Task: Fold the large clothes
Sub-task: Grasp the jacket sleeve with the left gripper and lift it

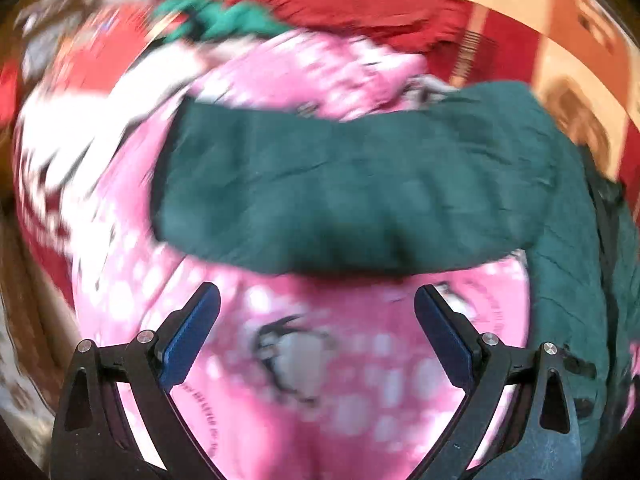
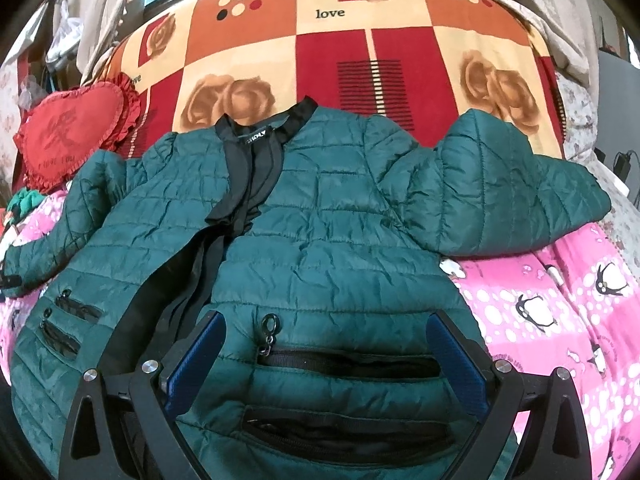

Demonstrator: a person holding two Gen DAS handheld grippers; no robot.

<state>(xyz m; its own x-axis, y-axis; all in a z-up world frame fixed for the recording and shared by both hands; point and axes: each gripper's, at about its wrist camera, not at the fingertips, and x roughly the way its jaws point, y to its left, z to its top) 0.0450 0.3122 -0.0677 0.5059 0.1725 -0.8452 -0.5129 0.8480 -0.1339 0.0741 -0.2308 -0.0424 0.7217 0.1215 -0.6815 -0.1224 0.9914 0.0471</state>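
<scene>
A dark green quilted jacket (image 2: 320,216) lies front up on the bed, black collar (image 2: 264,128) at the far side, both sleeves spread out. Its right sleeve (image 2: 500,184) rests on the bedding at the right. My right gripper (image 2: 326,328) is open above the jacket's lower front, over a black pocket zip (image 2: 348,360). In the blurred left wrist view, the jacket's left sleeve (image 1: 352,188) lies across the pink blanket (image 1: 280,360). My left gripper (image 1: 318,300) is open and empty just short of that sleeve.
A pink penguin-print blanket (image 2: 560,312) covers the near bed. Beyond it lies a red, orange and cream rose-patterned cover (image 2: 340,48). A red heart-shaped pillow (image 2: 72,128) sits at the far left, with a small green cloth (image 1: 224,20) near it.
</scene>
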